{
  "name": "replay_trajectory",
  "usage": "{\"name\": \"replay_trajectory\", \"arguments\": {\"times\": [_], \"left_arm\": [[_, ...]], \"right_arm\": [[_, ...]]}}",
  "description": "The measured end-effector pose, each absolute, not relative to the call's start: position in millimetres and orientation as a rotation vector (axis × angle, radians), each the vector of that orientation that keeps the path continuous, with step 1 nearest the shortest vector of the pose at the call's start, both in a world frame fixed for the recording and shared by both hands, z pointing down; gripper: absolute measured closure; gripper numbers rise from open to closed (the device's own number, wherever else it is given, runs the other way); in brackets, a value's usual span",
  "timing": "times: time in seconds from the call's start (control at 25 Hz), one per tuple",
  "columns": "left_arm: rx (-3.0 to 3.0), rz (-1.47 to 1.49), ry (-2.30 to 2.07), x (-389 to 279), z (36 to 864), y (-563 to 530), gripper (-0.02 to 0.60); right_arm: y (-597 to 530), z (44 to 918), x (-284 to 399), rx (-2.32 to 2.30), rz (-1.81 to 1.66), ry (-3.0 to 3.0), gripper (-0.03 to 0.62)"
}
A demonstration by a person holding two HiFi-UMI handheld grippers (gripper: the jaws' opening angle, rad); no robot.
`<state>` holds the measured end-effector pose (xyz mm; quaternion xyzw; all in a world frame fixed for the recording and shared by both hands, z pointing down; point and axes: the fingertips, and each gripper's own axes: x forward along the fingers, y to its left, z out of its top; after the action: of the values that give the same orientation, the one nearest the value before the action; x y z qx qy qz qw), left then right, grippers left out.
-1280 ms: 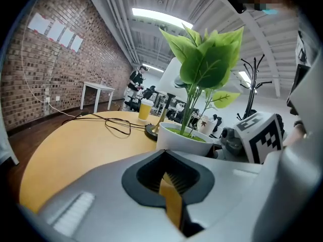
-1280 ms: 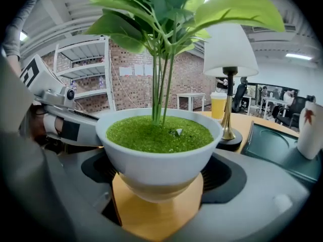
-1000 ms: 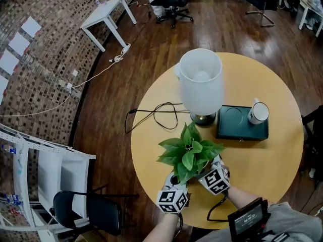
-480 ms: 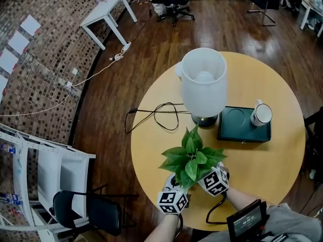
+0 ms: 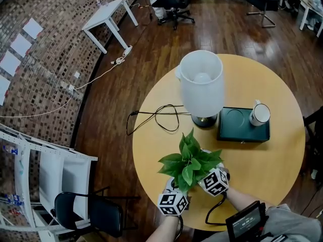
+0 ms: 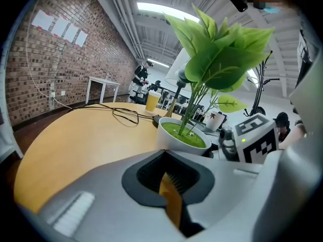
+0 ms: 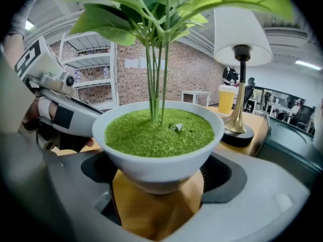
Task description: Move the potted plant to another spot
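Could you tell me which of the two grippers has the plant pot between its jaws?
The right gripper: the pot sits between its jaws. The left gripper has its jaws nearly together, the pot beyond them.

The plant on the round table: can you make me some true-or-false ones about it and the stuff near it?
1. The potted plant sits between the jaws of the right gripper. True.
2. The mug stands on the bare table. False: it stands on the dark tray.
3. The lamp has a white shade. True.
4. The plant's pot is black. False: the pot is white, with a green filling on top.
5. The cable lies to the right of the tray. False: it lies on the other side, left of the lamp, and runs off the table's edge.
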<state>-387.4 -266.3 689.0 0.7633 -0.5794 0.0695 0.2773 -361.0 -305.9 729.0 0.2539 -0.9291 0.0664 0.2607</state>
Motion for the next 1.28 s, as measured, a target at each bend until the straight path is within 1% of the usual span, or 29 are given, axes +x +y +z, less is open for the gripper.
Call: {"name": "replay_trajectory", "arguments": {"times": [0.36, 0.68, 0.84, 1.08, 1.28], "left_arm": [[2.067, 0.198, -1.555, -381.5, 679.8, -248.2, 0.580], [2.138, 0.165, -1.539, -364.6, 642.6, -221.1, 0.580], [2.191, 0.131, -1.540, -353.1, 616.4, -209.4, 0.580], [2.283, 0.079, -1.538, -337.4, 572.9, -195.6, 0.580], [2.349, 0.017, -1.536, -330.3, 538.3, -174.8, 0.581]], "right_arm": [[-288.3, 717.9, -338.4, 0.708, 0.204, -2.517, 0.097], [-257.6, 665.1, -311.5, 0.772, 0.173, -2.544, 0.155], [-241.3, 629.5, -301.2, 0.803, 0.117, -2.575, 0.211], [-213.0, 581.9, -290.2, 0.828, 0.097, -2.632, 0.277], [-185.8, 540.3, -279.5, 0.908, 0.069, -2.650, 0.394]]}}
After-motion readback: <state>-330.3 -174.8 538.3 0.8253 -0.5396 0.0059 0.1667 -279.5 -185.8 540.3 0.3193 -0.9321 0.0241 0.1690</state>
